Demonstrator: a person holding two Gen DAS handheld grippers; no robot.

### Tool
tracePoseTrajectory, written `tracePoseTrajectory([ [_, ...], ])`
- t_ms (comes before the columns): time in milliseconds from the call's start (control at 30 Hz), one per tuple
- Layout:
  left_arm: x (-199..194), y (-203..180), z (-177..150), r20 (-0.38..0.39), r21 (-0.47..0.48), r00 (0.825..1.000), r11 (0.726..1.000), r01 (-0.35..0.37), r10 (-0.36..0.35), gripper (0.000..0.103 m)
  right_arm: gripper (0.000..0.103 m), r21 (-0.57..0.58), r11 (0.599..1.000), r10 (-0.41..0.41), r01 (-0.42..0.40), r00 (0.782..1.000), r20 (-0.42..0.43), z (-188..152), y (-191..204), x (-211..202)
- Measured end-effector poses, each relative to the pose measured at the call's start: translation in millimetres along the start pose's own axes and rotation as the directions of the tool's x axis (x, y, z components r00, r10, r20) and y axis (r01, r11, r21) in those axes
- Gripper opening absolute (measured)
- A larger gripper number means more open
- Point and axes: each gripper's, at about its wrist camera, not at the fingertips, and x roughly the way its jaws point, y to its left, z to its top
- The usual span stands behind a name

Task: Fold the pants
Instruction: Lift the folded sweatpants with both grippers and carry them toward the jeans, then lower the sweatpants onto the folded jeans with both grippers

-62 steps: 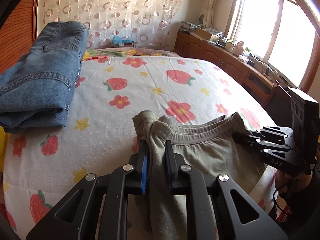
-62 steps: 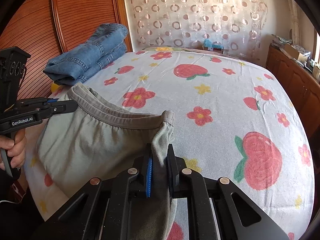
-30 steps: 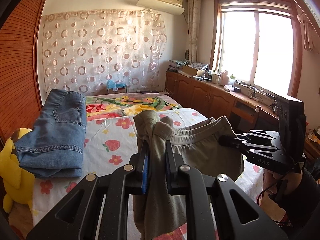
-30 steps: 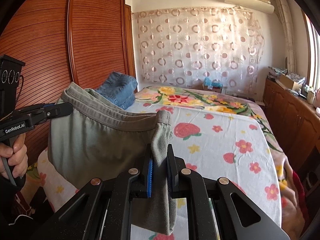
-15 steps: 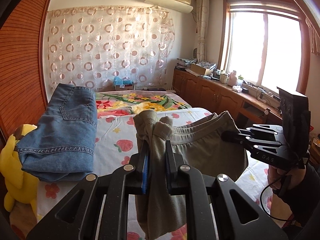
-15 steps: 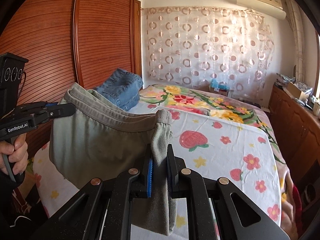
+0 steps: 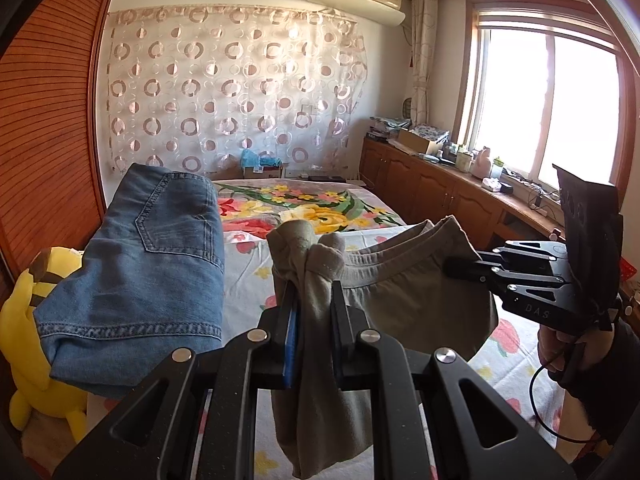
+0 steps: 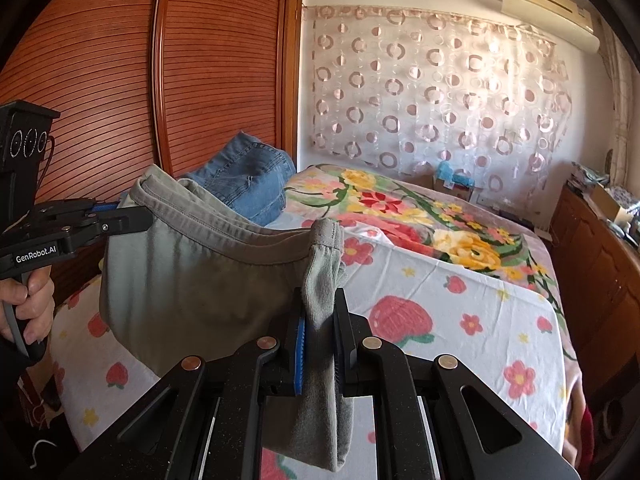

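Observation:
Grey-green pants (image 7: 404, 300) hang in the air above the bed, held by the waistband at both ends. My left gripper (image 7: 314, 316) is shut on one bunched waistband corner. It also shows at the left of the right wrist view (image 8: 132, 216). My right gripper (image 8: 320, 320) is shut on the other waistband corner. It shows at the right of the left wrist view (image 7: 456, 268). The pants (image 8: 192, 284) sag between the two grippers; their lower part is hidden below the frame.
A bed with a strawberry and flower sheet (image 8: 460, 304) lies below. Folded blue jeans (image 7: 148, 264) sit at its left side, also in the right wrist view (image 8: 248, 184). A yellow plush toy (image 7: 24, 340) lies beside them. Wooden cabinets (image 7: 440, 196) run along the right wall.
Both grippers lifted the pants off the bed and raised them, staying shut on the waistband. Over the last second they drifted slightly forward toward the jeans.

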Motion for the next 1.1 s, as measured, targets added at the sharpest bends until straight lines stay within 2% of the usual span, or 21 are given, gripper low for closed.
tracePoseTrajectory([
  [233,17.0,11.9,-0.7,-0.028,-0.017,1.000,1.000,-0.012,0.011,0.015,0.011,-0.007,1.000,0.020,-0.020,0.999,-0.028,4.5,-6.6,25.1],
  [433,20.5,18.7,6.3,-0.019,-0.020,0.999,0.999,-0.027,0.027,0.015,0.011,-0.031,0.999,0.025,-0.026,0.999,-0.032,17.7,-12.7,36.1],
  [767,6.1,42.9,31.7,0.049,-0.029,0.995,0.996,-0.087,0.088,0.015,0.011,-0.120,0.992,0.036,-0.032,0.999,0.035,58.1,-8.2,56.0],
  [1100,-3.5,82.2,45.5,0.103,-0.077,0.975,0.979,-0.189,0.197,0.015,0.011,-0.186,0.980,0.091,-0.069,0.990,0.110,91.0,-5.2,91.8],
])
